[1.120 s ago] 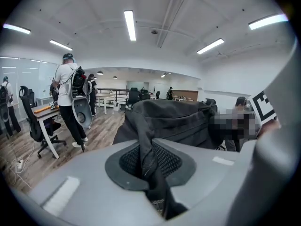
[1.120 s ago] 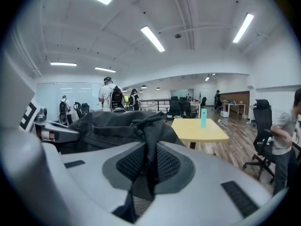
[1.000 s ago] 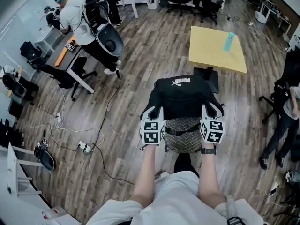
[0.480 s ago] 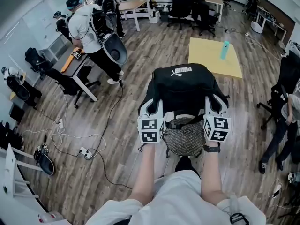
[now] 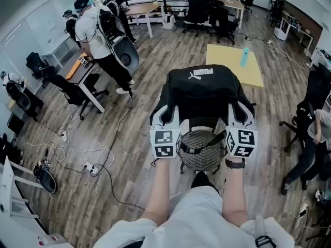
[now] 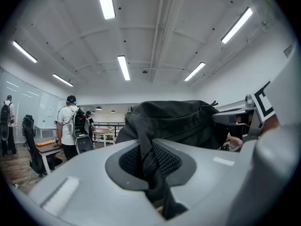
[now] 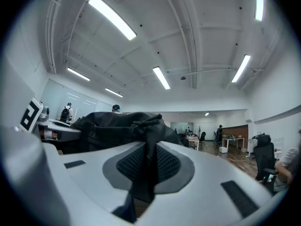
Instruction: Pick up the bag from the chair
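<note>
A black backpack [image 5: 202, 93] with a white logo hangs in the air above a chair with a round mesh seat [image 5: 201, 150]. My left gripper [image 5: 168, 119] is shut on the bag's left strap [image 6: 148, 161], and my right gripper [image 5: 234, 118] is shut on its right strap [image 7: 146, 166]. In the left gripper view the bag's body [image 6: 174, 121] rises just beyond the jaws. In the right gripper view the bag [image 7: 115, 126] bulks up to the left. A loose strap with a buckle dangles over the seat.
A yellow table [image 5: 234, 63] with a teal bottle [image 5: 244, 56] stands beyond the bag. A person with a backpack [image 5: 101, 35] bends at a desk on the left. Office chairs [image 5: 77, 89] and floor cables [image 5: 77, 154] lie left; another person [image 5: 310, 138] is at right.
Both grippers have lifted the bag up off the chair's seat, so more of the mesh seat now shows beneath it.
</note>
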